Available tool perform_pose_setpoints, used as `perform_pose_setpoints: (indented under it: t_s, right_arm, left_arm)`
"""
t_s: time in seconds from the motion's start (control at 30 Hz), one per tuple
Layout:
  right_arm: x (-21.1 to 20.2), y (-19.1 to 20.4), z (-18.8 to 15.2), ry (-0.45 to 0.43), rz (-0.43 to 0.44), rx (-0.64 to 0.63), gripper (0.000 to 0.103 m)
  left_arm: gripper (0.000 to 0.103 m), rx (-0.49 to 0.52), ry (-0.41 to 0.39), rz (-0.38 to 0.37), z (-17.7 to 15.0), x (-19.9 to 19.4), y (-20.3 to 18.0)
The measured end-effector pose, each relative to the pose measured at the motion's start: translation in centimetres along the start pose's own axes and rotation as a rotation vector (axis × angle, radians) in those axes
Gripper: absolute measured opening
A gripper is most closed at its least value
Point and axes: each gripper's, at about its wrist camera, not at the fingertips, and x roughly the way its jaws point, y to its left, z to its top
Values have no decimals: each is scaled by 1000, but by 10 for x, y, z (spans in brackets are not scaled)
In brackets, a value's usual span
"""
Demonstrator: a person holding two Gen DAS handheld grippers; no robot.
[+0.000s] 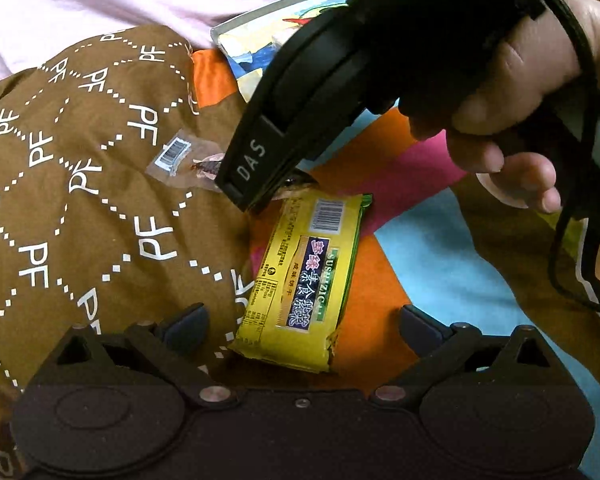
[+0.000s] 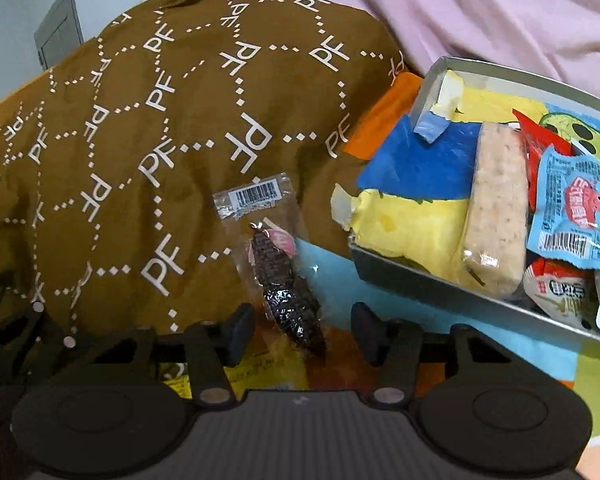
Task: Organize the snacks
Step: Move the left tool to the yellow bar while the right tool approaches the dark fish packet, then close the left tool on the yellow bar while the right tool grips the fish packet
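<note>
A clear packet with a dark snack [image 2: 288,280] lies against the brown PF cloth [image 2: 160,140]. My right gripper [image 2: 302,332] is open, its fingers on either side of the packet's near end. In the left wrist view the packet [image 1: 188,160] shows partly hidden under the right gripper's body [image 1: 300,100]. A yellow snack pack [image 1: 304,276] lies on the colourful mat, in front of my open, empty left gripper [image 1: 300,328]. A shallow grey box [image 2: 432,280] at right holds several snack packets [image 2: 572,208].
A pink cloth [image 2: 440,8] lies behind the box and the brown cloth. The colourful mat [image 1: 440,264] spreads to the right. The box edge [image 1: 236,28] shows in the left wrist view behind the right gripper.
</note>
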Motion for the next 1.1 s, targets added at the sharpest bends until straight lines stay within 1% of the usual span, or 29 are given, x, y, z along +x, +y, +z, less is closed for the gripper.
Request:
perform_pose_setpoints:
  t_s: [0.13, 0.17, 0.23, 0.3, 0.33, 0.37, 0.4, 0.47, 0.6, 0.73, 0.83, 0.9, 1.0, 1.1]
  right_arm:
    - [3, -4, 2, 7, 26, 8, 58]
    - [3, -6, 2, 7, 46, 12, 62]
    - [4, -8, 3, 10, 76, 18, 64]
    - [4, -6, 3, 7, 83, 2, 72]
    - [5, -5, 3, 6, 73, -8, 72]
    - [6, -4, 3, 8, 56, -16, 70]
    - [9, -1, 4, 15, 29, -22, 60]
    - [13, 1, 4, 31, -11, -28, 58]
    - [8, 0, 0, 28, -16, -23, 55]
    - [-9, -13, -11, 45, -21, -9, 53]
    - [-28, -28, -22, 54, -15, 20, 53]
    - [-42, -35, -29, 59, -12, 33, 53]
    - [-61, -43, -43, 70, -15, 46, 53]
    - [-79, -48, -63, 84, -19, 82, 53]
  left_arm:
    - [100, 5, 3, 1, -1, 1, -3]
    - [100, 9, 4, 2, -1, 1, -3]
    - [100, 16, 7, 3, -1, 3, -4]
    - [100, 19, 8, 4, -1, 3, -5]
    - [100, 18, 8, 5, -1, 4, -5]
    - [100, 17, 9, 6, -1, 4, -6]
    - [100, 16, 10, 6, -1, 5, -5]
    - [100, 9, 10, 4, -1, 4, -5]
    - [100, -17, 7, -10, 1, 3, 0]
    - [97, -32, 6, -19, 2, 0, 5]
    - [96, -29, -3, -44, 2, -2, 6]
    - [93, -15, -8, -67, 2, -3, 5]
    - [92, 41, -16, -103, 1, -4, -1]
    - [92, 181, -10, -123, -2, -4, -15]
